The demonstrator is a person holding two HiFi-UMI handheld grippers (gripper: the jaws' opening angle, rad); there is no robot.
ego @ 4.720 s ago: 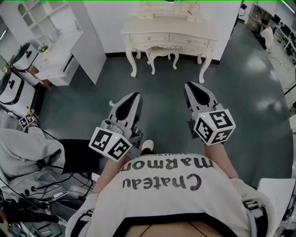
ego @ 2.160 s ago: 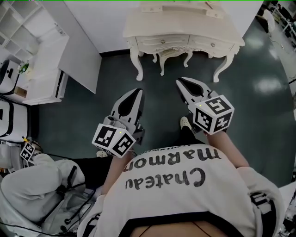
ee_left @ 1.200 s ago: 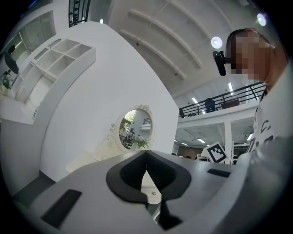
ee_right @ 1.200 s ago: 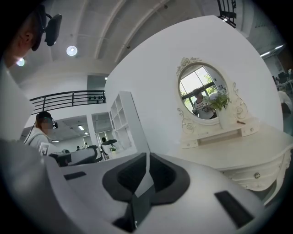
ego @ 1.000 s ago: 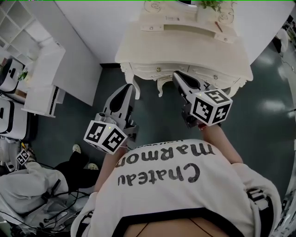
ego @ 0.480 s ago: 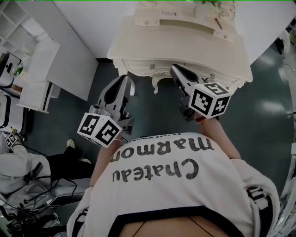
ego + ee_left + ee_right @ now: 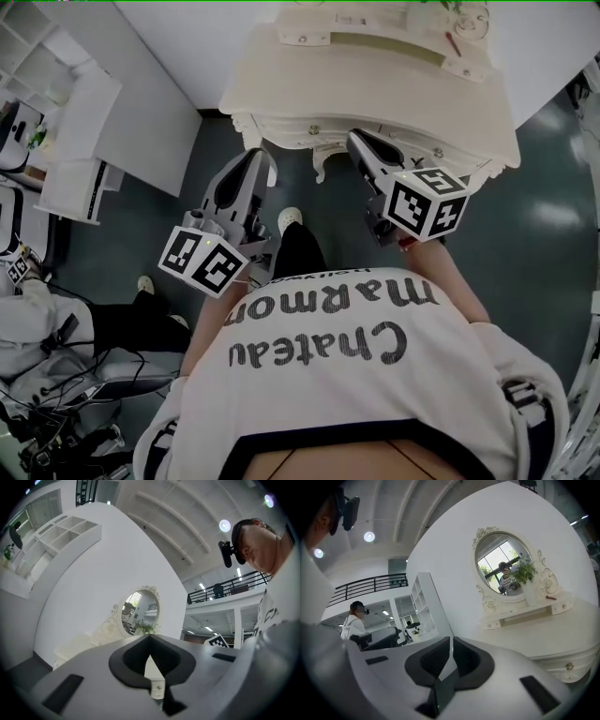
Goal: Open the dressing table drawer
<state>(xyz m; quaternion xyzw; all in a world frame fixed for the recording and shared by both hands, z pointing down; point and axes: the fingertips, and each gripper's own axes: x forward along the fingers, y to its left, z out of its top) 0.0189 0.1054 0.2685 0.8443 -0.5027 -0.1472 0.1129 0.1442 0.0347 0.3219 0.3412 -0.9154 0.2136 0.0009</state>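
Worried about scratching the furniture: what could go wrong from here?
1. The right gripper is shut close to the front of the dressing table; unless it opens, it may bump the small drawer knob instead of gripping it.
2. A knock could shake the plant standing on top.

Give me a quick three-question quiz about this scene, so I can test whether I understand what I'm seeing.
1. True or false: a drawer of the dressing table stands pulled out.
2. The left claw and the right claw are: A) shut and empty; B) wide open; C) shut on a perfume bottle.
3. Fill in: the mirror on the table is ____ in shape.

Key:
1. False
2. A
3. oval
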